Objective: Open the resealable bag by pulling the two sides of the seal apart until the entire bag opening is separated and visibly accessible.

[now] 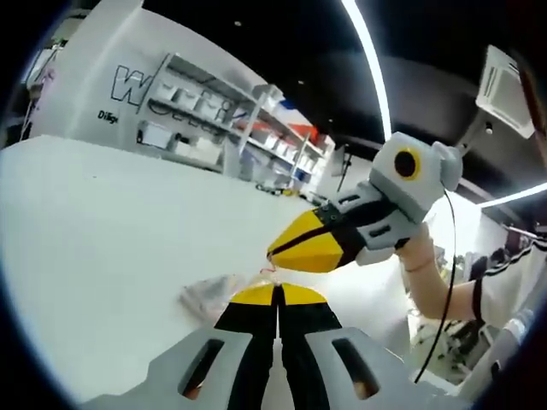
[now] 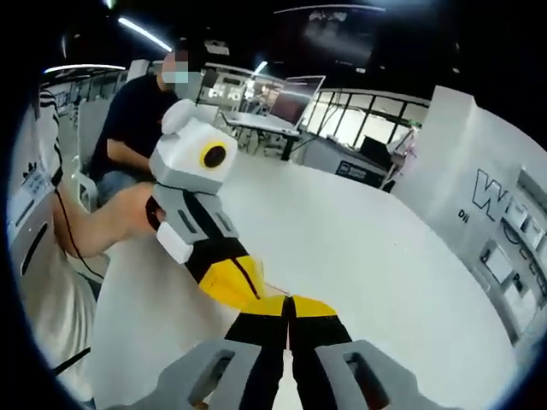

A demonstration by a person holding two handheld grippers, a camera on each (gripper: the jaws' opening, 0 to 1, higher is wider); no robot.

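A clear resealable bag point(image 1: 209, 295) hangs crumpled just over the white table point(image 1: 102, 231). Its thin red seal strip point(image 1: 268, 272) runs between the two grippers. My left gripper point(image 1: 278, 295) is shut on one side of the bag's top edge, its yellow tips pressed together. My right gripper point(image 1: 282, 249) enters from the right and is shut on the other side of the seal, tip to tip with the left. In the right gripper view my right gripper point(image 2: 291, 306) is shut, the left gripper point(image 2: 248, 295) meets it from the left, and a bit of the red strip point(image 2: 275, 286) shows. The bag's body is hidden there.
The white table point(image 2: 367, 248) spreads wide on all sides. A seated person point(image 2: 137, 111) is at its far edge, with desks and monitors point(image 2: 291, 98) behind. Wall shelves with bins point(image 1: 214, 120) stand beyond the table. A hand and forearm point(image 1: 427, 265) hold the right gripper.
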